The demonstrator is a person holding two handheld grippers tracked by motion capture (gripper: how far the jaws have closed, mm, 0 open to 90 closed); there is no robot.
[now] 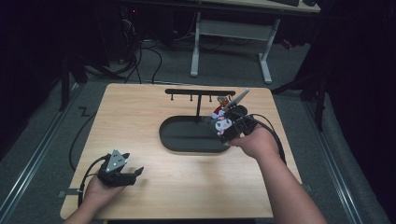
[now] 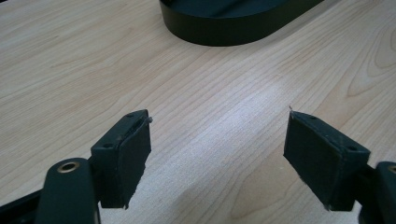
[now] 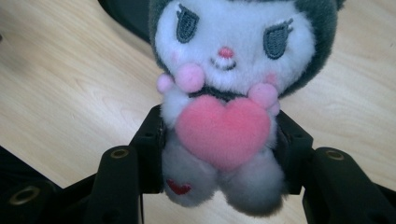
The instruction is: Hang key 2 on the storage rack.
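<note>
The right claw (image 1: 232, 125) is closed on a small plush toy (image 3: 229, 88), gripping its soft lower body from both sides, as the right gripper view shows: white face, dark hood, a pink heart held to its chest. In the high view the toy sits at the claw's tip, just above the right end of the black oval tray (image 1: 187, 140), which lies nearer the far edge of the surface (image 1: 140, 116) and right of its middle.

A black rack (image 1: 200, 92) with a crossbar and small hooks rises from the back of the tray. A second, red-and-white toy (image 1: 219, 111) appears to hang from near the bar's right end, just beyond the gripped plush.

The bar lies beyond and slightly left of the right claw, its long axis running parallel to the far edge. Any hanging move would probably go forward and up toward a free hook.

The left claw (image 1: 135, 173) rests near the near-left corner, jaws wide apart and empty, well away from the tray; the right hand is clearly the nearer one.
</note>
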